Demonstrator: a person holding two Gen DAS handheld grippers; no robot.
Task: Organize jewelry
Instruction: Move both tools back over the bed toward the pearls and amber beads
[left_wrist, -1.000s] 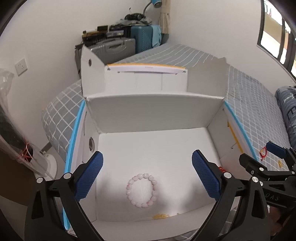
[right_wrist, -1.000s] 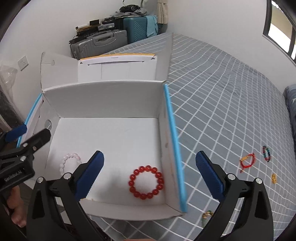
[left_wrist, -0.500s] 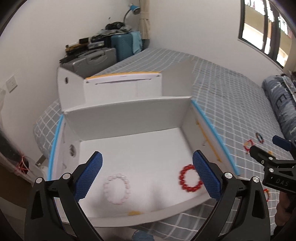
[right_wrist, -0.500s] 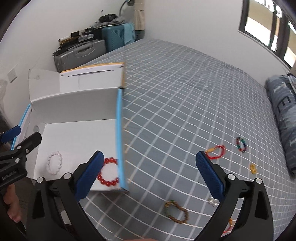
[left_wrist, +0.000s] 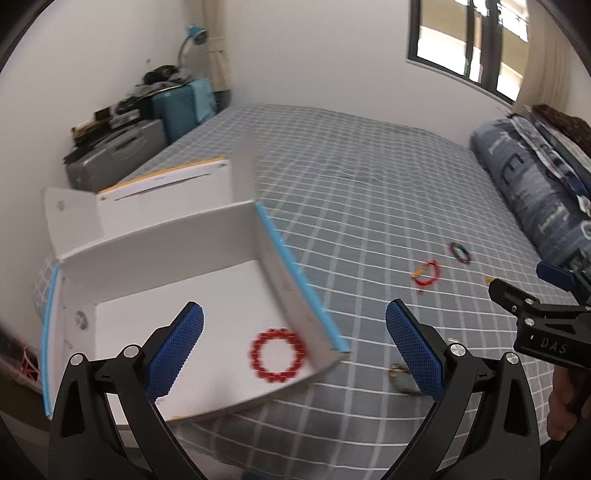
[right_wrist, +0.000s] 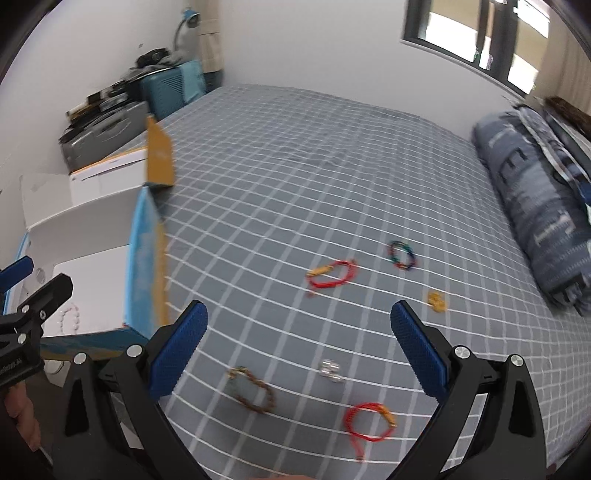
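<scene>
Left gripper (left_wrist: 293, 347): jaws spread wide, nothing held, poised over the right-hand corner of the open white box (left_wrist: 207, 243). A red bead bracelet (left_wrist: 277, 355) lies on the box floor at 6 o'clock, close to the blue-edged side wall. In the right wrist view a pale bead bracelet (right_wrist: 70, 319) shows on the box floor at 9 o'clock.

Right gripper (right_wrist: 299, 345): jaws likewise wide apart and empty, above the grey checked bed (right_wrist: 314, 177). Loose pieces lie on the bed, well apart from the box: a brown bead bracelet (right_wrist: 253, 389) at 7 o'clock, a small clear piece (right_wrist: 330, 368) near centre, a red cord bracelet (right_wrist: 369, 421) at 5 o'clock, a second red cord bracelet (right_wrist: 332, 273) at 12 o'clock, a multicoloured bracelet (right_wrist: 402, 255) at 1 o'clock, and a small gold item (right_wrist: 437, 301) at 2 o'clock. All are blurred.
</scene>
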